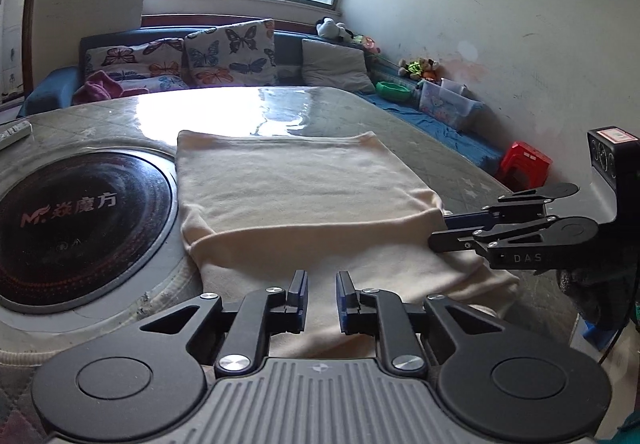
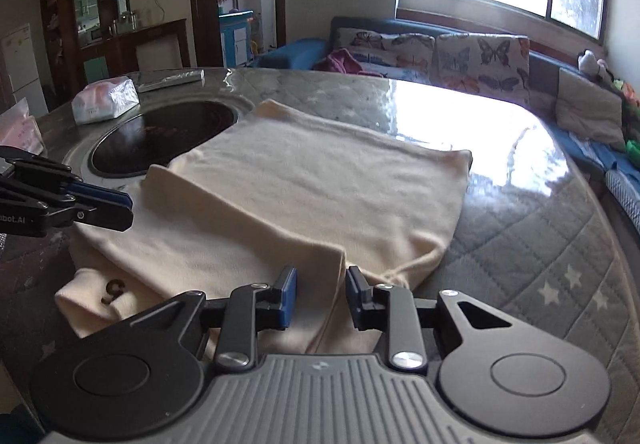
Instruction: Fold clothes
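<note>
A cream garment (image 1: 304, 200) lies partly folded on the round table, a folded layer on top with its near edge running across. It also shows in the right wrist view (image 2: 320, 196), with a dark "S" mark on its near left part. My left gripper (image 1: 322, 294) is open and empty just above the garment's near edge; it also shows at the left of the right wrist view (image 2: 126, 210). My right gripper (image 2: 320, 294) is open over the garment's near right corner fold; it enters the left wrist view (image 1: 438, 230) at the garment's right edge.
A black round cooktop (image 1: 76, 220) is set into the quilted, plastic-covered table (image 1: 400, 124) left of the garment. A tissue pack (image 2: 106, 100) and a remote (image 2: 172, 79) lie at the far side. A sofa with butterfly cushions (image 1: 230, 52) stands behind; a red stool (image 1: 524, 160) at right.
</note>
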`<state>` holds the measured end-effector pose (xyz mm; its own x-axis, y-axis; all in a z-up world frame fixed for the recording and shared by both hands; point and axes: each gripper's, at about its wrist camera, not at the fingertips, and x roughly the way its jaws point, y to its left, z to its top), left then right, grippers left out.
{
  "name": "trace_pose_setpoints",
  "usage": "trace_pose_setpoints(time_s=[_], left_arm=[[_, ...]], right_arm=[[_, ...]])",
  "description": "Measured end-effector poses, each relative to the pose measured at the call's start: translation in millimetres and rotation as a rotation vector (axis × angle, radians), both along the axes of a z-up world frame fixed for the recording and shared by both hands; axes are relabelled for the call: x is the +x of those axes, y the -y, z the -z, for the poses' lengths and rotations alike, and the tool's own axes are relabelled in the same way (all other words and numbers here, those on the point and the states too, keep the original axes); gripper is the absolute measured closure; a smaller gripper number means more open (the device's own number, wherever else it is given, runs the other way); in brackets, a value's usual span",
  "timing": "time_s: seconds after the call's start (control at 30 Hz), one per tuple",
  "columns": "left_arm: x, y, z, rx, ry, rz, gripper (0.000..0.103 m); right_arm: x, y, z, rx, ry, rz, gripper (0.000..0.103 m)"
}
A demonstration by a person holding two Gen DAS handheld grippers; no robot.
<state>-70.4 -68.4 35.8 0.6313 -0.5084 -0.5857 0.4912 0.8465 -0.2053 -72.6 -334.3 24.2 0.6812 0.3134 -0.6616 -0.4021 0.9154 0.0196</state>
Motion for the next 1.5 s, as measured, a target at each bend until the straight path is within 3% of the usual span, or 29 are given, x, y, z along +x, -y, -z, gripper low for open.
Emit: trace_pose_setpoints(time_s=[0.27, 0.47, 0.67, 0.73, 0.87, 0.93, 1.13, 1.3, 1.5], left_arm=[[-7.7, 3.3, 1.2, 0.007, 0.004, 0.058, 0.086], [-13.2, 18.1, 1.5, 0.03, 0.039, 0.138, 0.076], [-16.7, 39.3, 8.6, 0.101, 0.081, 0.21, 0.07], [-18.9, 43.9, 10.5, 0.13, 0.103, 0.218, 0.072], [-21.4, 43.4, 9.1, 0.14, 0.124, 0.237, 0.097], [-24.1, 40.8, 6.7, 0.135, 0.137, 0.237, 0.099], [-21.5, 33.9, 6.3, 0.124, 0.12, 0.233, 0.1], [-20.8, 28.6, 2.1, 0.088, 0.109, 0.221, 0.098], [-16.1, 18.7, -2.1, 0.105, 0.108, 0.175, 0.097]], right_arm=[[-16.7, 9.3, -5.2, 0.047, -0.064, 0.003, 0.077], [-25.6, 12.4, -6.4, 0.065, -0.082, 0.001, 0.078], [-25.2, 12.3, -7.6, 0.085, -0.076, 0.01, 0.09], [-26.0, 12.5, -9.3, 0.09, -0.071, 0.009, 0.096], [-31.0, 12.5, -16.4, 0.093, -0.054, 0.001, 0.099], [-34.1, 12.3, -19.2, 0.1, -0.054, -0.005, 0.099], [-33.3, 11.3, -12.1, 0.075, -0.068, 0.0, 0.092], [-25.2, 10.5, -31.1, 0.072, 0.043, 0.013, 0.092], [5.4, -6.8, -15.7, 0.041, 0.053, -0.028, 0.092]])
